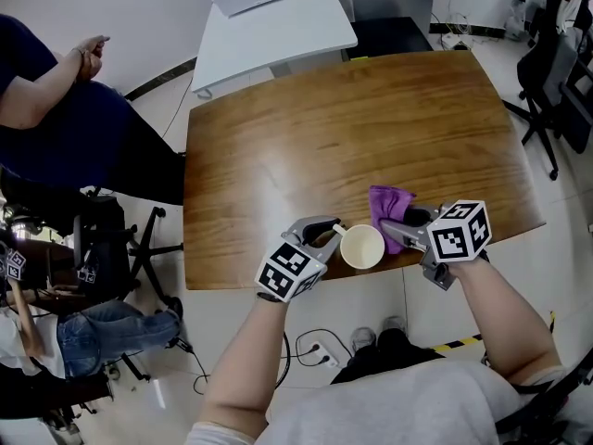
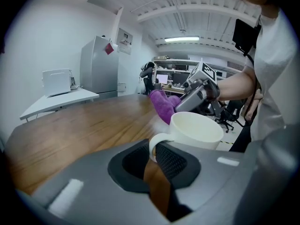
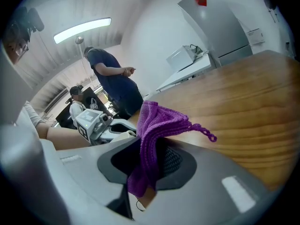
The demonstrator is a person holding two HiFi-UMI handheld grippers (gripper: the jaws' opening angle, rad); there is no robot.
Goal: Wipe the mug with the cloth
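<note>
A cream mug (image 1: 361, 247) stands at the near edge of the wooden table (image 1: 352, 128). My left gripper (image 1: 329, 235) is at its left, and in the left gripper view the jaws (image 2: 152, 156) are shut on the mug's handle, with the mug (image 2: 194, 130) upright just beyond them. My right gripper (image 1: 398, 225) is to the right of the mug, shut on a purple cloth (image 1: 389, 202). In the right gripper view the cloth (image 3: 157, 121) bunches up out of the jaws (image 3: 150, 163) and droops over them. Cloth and mug sit close together; I cannot tell whether they touch.
A white side table (image 1: 269, 35) with a white box stands beyond the wooden table. A person in dark blue (image 1: 56, 128) is at the left, beside a black chair (image 1: 102, 239). An office chair (image 1: 556, 72) stands at the right. Cables lie on the floor (image 1: 315, 346).
</note>
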